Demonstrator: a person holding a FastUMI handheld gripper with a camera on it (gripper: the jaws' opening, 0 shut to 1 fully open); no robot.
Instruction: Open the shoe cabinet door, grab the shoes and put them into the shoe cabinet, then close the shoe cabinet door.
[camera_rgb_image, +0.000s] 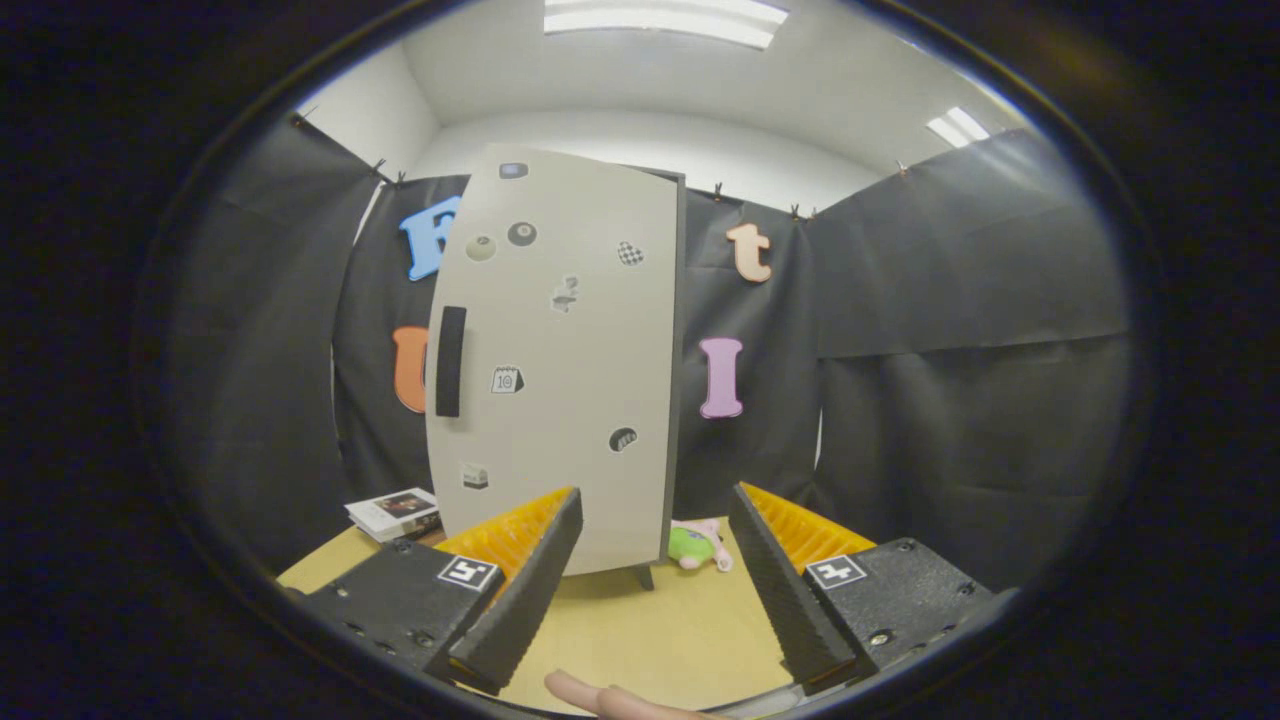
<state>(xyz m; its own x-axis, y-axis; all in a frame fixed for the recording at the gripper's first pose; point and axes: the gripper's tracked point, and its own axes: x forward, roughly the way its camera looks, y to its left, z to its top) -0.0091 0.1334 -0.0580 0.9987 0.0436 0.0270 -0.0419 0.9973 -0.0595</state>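
Note:
A pale grey shoe cabinet (560, 360) stands upright on the wooden table (650, 630), beyond my fingers. Its door is shut, with a dark vertical handle (451, 361) near its left side and several small stickers on the front. My gripper (655, 545) is open with nothing between its fingers. It points at the lower right part of the cabinet and is well short of it. A small green and pink shoe (697, 545) lies on the table just right of the cabinet's foot, between my two fingers and beyond them.
A small booklet (395, 513) lies on the table left of the cabinet. A person's fingertip (600, 697) shows at the table's near edge below the fingers. Black cloth walls close in the booth behind and to both sides.

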